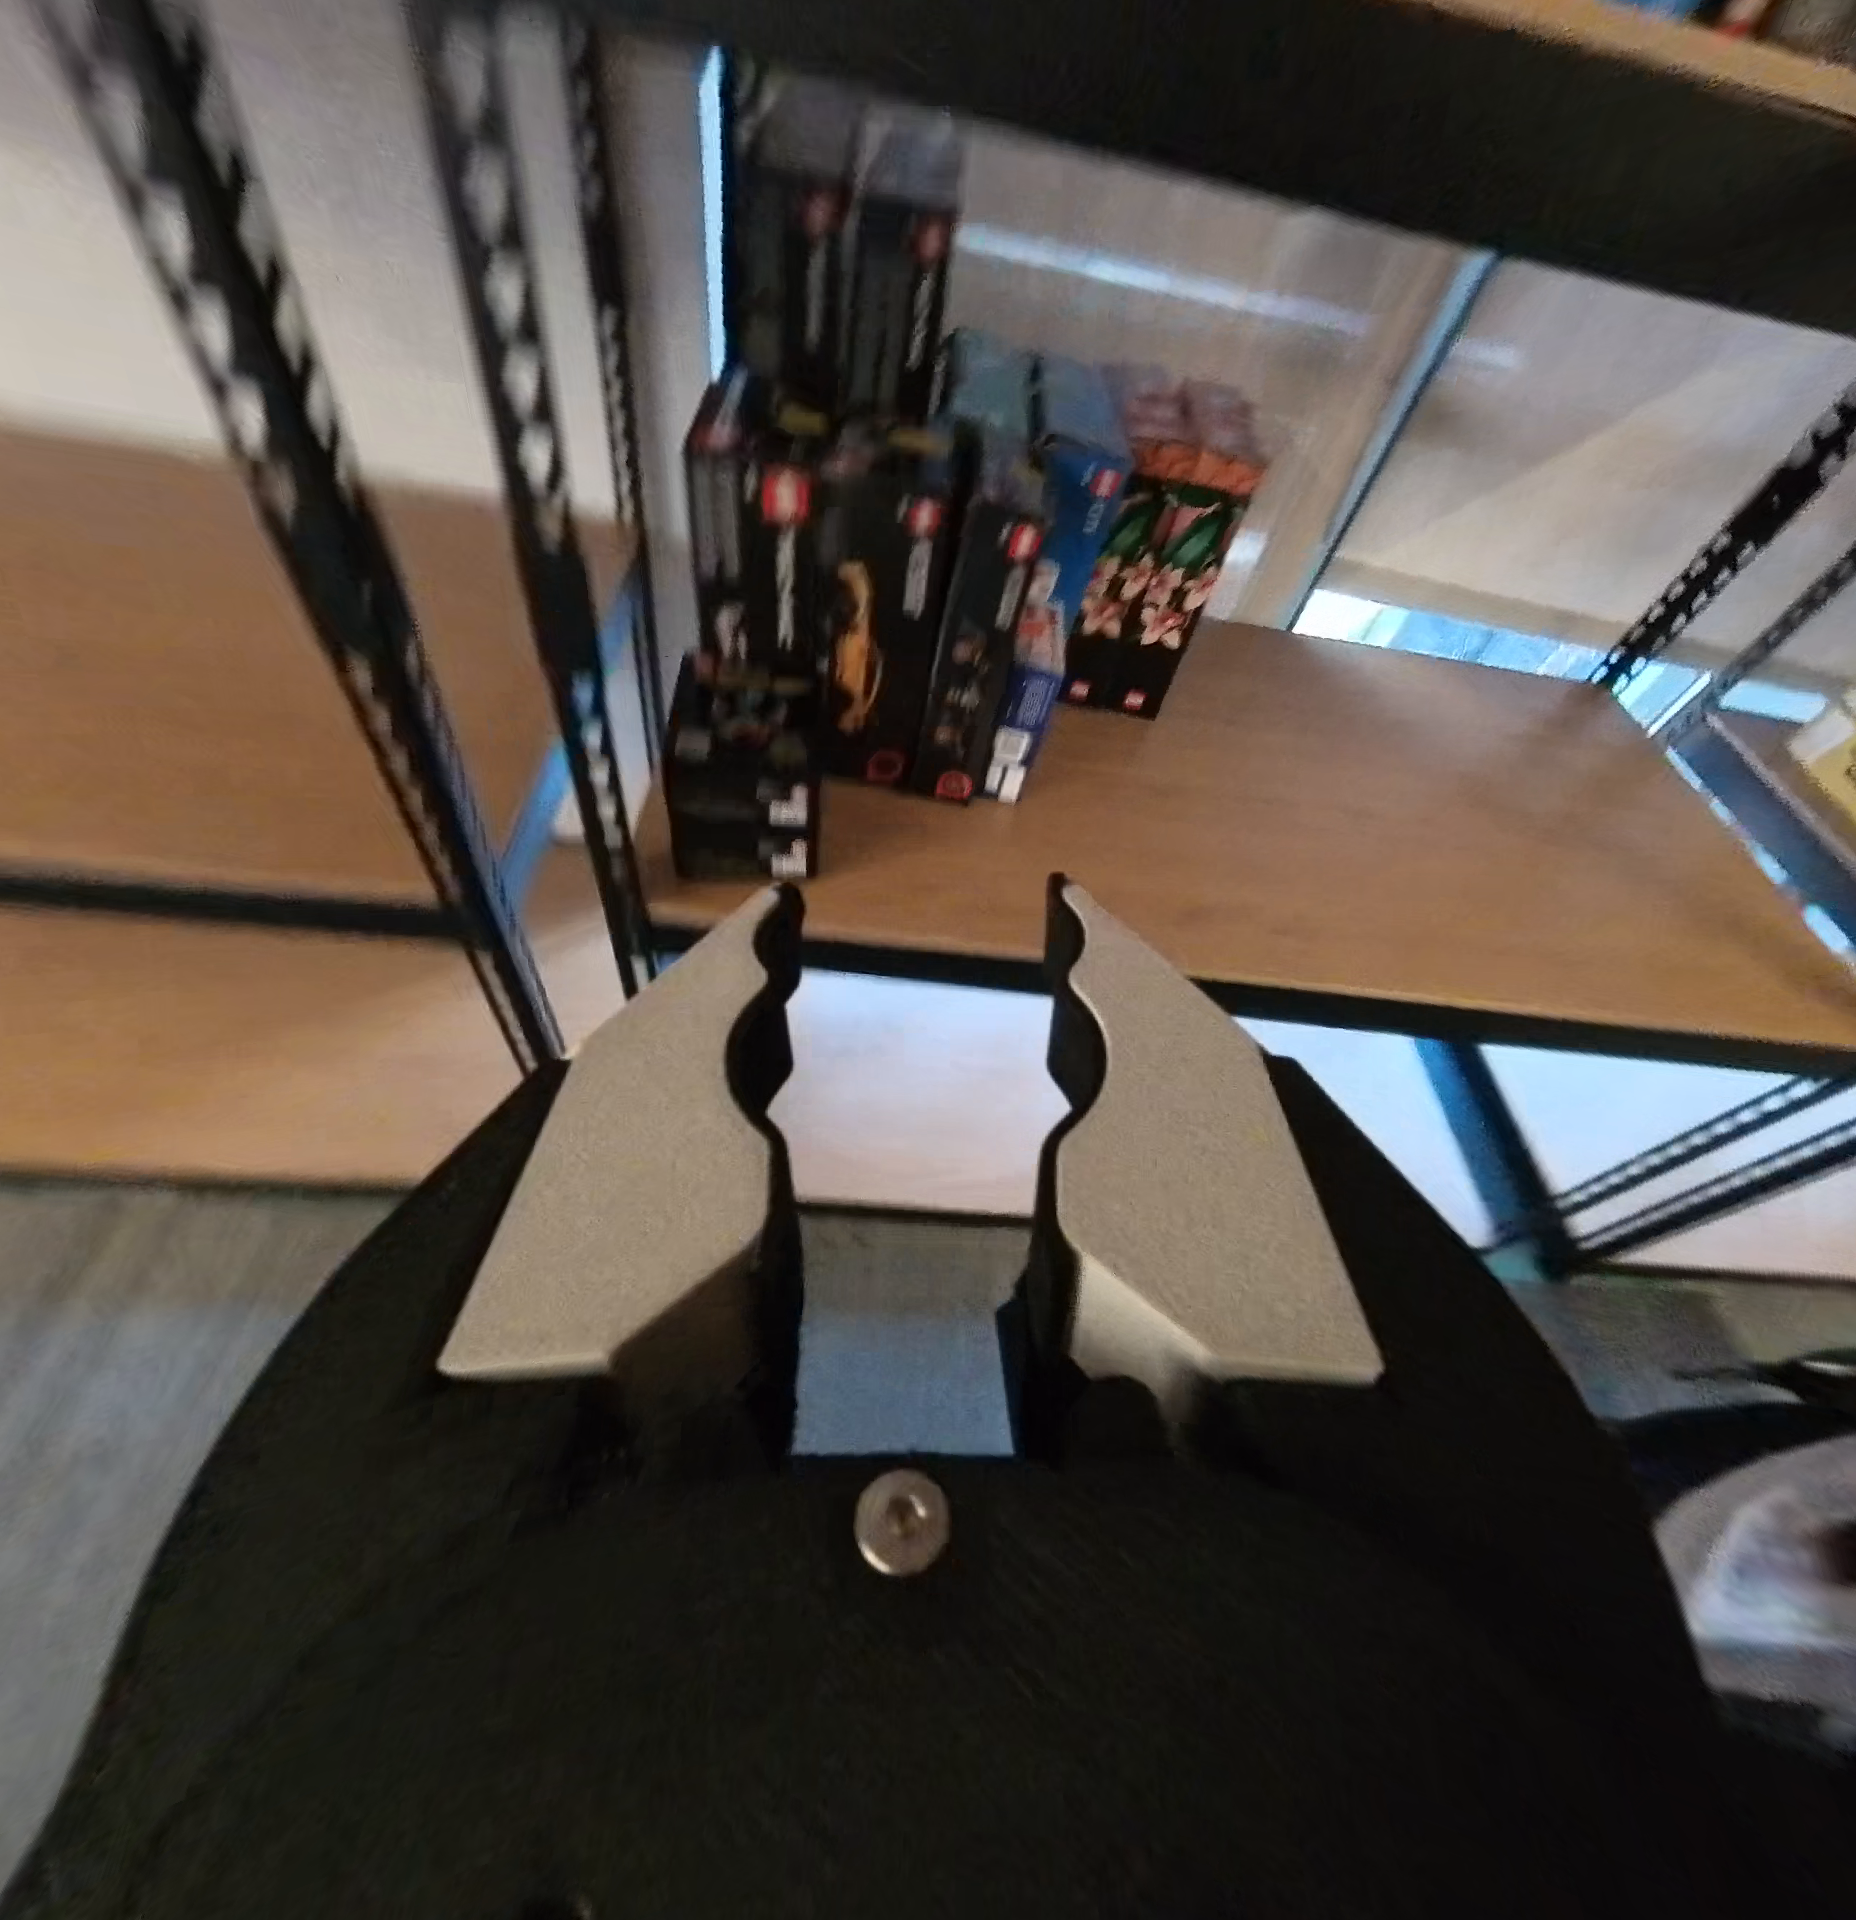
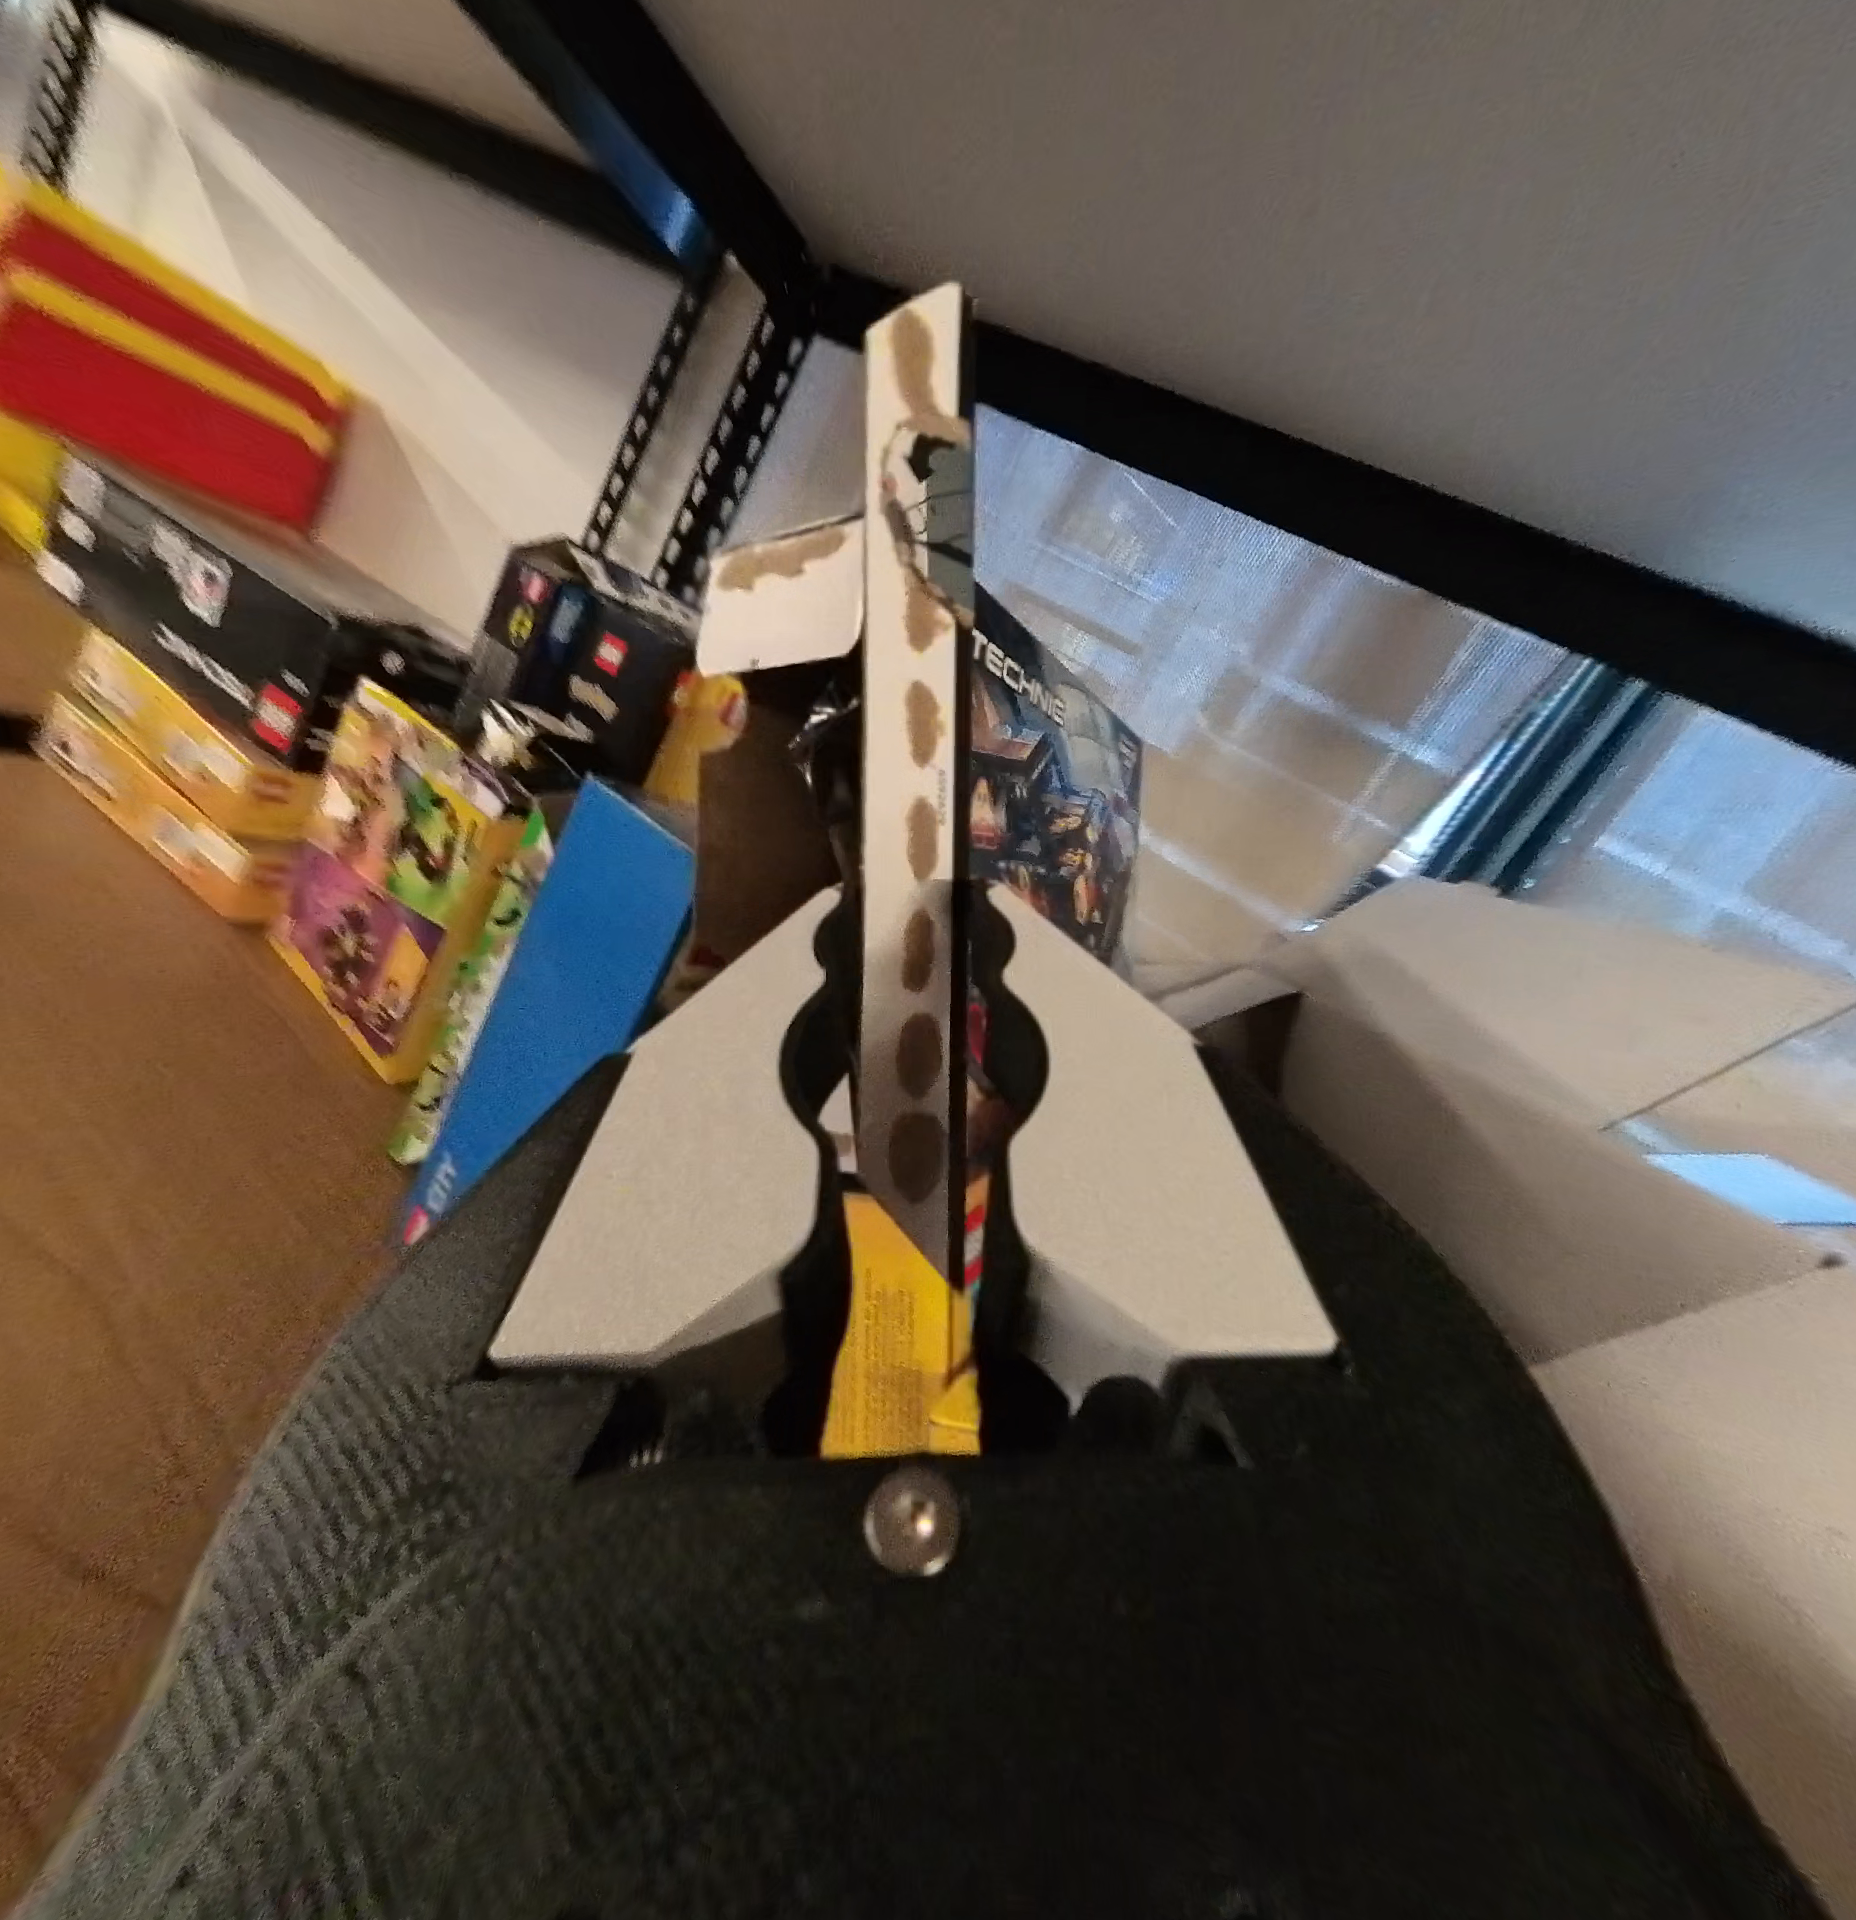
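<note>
My left gripper [image 1: 924,904] is open and empty. It is in front of a wooden shelf board [image 1: 1371,831], just short of its front edge. A row of upright toy set boxes [image 1: 903,623] stands at the shelf's left; the nearest is a small black box [image 1: 742,790], clear of the fingertips. My right gripper [image 2: 916,914] is shut on an opened printed cardboard box [image 2: 1049,790]. The box's white inner flap [image 2: 919,675], with brown glue spots, sticks up between the fingers. Its yellow end [image 2: 893,1340] sits deep in the jaws.
Black perforated uprights [image 1: 508,416] stand left of the row, with an upper shelf [image 1: 1319,104] above. In the right wrist view, yellow, black and blue boxes [image 2: 404,852] crowd a wooden shelf [image 2: 124,1143] at left. A red and yellow box [image 2: 155,384] lies behind them, and pale blocks [image 2: 1526,1039] lie right. Tip to tip, the grippers are about 70 cm apart.
</note>
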